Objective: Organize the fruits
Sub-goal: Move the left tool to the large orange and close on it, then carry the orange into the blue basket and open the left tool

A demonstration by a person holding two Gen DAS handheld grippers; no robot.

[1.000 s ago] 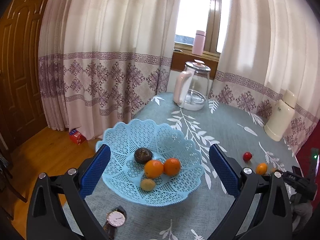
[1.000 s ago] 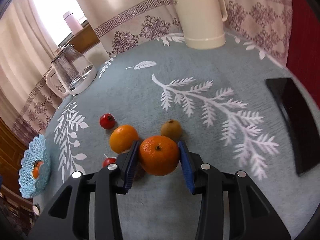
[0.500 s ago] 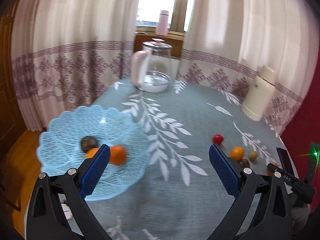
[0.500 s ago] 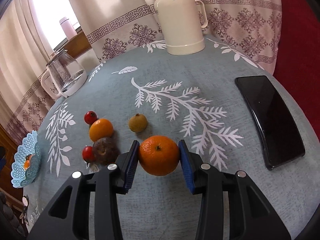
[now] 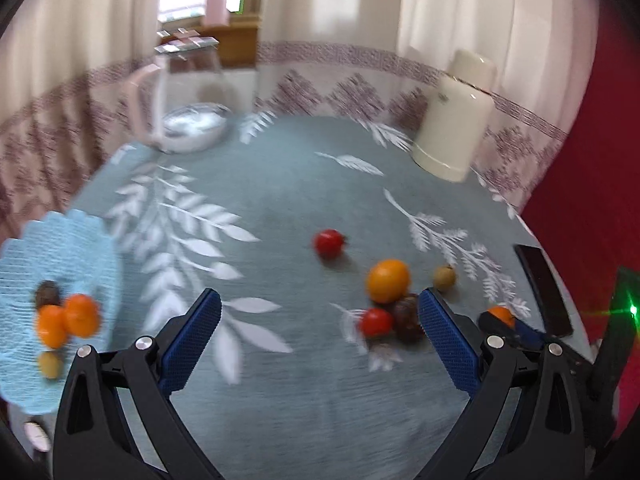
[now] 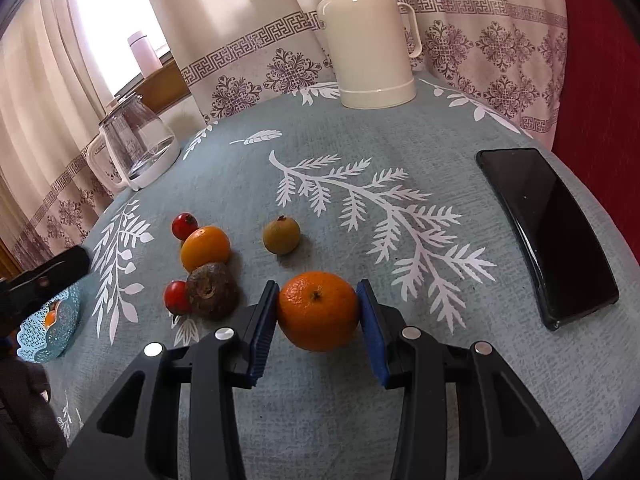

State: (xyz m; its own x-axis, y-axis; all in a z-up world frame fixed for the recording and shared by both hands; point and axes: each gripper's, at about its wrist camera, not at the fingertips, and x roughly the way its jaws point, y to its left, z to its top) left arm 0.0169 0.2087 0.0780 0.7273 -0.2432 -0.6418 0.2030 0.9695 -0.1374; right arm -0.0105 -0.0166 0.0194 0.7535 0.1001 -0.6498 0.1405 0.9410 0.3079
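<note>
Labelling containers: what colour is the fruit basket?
Light blue lattice basket; largest in the left wrist view, though blurred.

The left claw (image 5: 318,342) has glossy black plastic arms with triangular cut-outs, round silver screw heads near each knuckle, and flat fingers faced with ribbed blue pads (image 5: 191,340). The right claw (image 6: 318,316) is built the same: black angular frame, silver screws, blue textured pads (image 6: 374,332) on black backing.

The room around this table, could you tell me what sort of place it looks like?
Most likely a home dining or living room: a table under a leaf-print tablecloth, patterned curtains over a window, and a glass kettle beside a cream thermos.
</note>
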